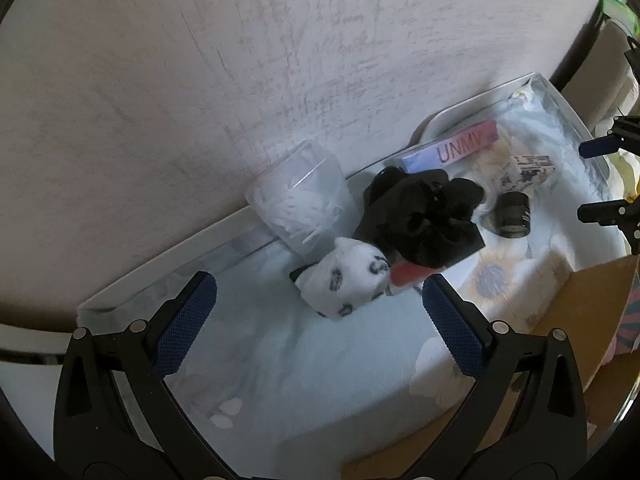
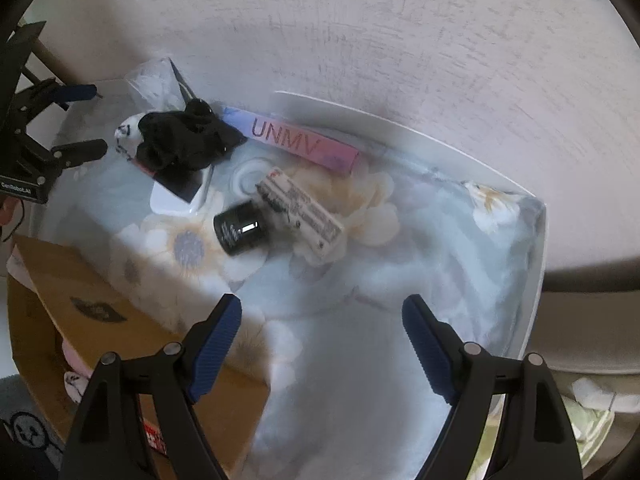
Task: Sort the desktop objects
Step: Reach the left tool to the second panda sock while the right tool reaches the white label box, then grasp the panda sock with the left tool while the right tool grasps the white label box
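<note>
Left claw [image 1: 316,312] spread wide, empty, above floral bench cloth [image 1: 280,360]; spotted white sock [image 1: 346,280] at 12 o'clock, black fabric [image 1: 424,216] beyond. Right claw [image 2: 322,332] spread, empty; black jar [image 2: 240,230] at 11 o'clock, printed box [image 2: 300,210] touching it, pink UNMV box [image 2: 292,138] behind.

A table [image 2: 532,264] with a white rim is carrying a pale blue flowered cloth [image 2: 360,360], which is covering its top. On the cloth a clear plastic cup [image 1: 298,196] of white sticks is standing near the wall. Beside it a white spotted sock [image 1: 348,280] and a black cloth bundle [image 1: 420,216] are lying, touching each other. A pink box marked UNMV [image 2: 292,140], a white printed box [image 2: 300,208] and a small black jar [image 2: 240,230] are lying near.
</note>
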Demonstrator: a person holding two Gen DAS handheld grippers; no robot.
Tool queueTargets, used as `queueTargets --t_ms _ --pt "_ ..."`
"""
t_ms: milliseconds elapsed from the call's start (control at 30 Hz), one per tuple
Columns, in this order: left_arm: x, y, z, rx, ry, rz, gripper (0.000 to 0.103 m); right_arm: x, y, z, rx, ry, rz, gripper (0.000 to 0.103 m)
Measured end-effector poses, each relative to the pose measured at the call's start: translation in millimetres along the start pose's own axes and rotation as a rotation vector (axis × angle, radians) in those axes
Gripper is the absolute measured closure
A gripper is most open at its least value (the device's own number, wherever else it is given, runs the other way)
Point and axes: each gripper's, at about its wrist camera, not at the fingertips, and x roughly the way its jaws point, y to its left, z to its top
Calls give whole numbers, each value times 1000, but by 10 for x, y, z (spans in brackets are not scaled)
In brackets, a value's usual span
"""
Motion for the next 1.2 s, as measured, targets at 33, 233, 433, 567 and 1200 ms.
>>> queueTargets --t_ms 33,233,433,567,1200 --pt "31 15 3 -6 2 -3 0 25 -16 23 4 -3 5 23" --pt "177 73 58 -38 24 -26 1 186 -35 165 -56 5 4 24" --pt "310 46 64 -21 57 -23 7 388 89 212 -185 31 -47 39" --pt "367 98 58 -51 75 -63 23 470 161 230 -234 35 -46 55" --pt "227 73 -32 -5 72 -103 73 358 230 89 -147 -19 57 84"
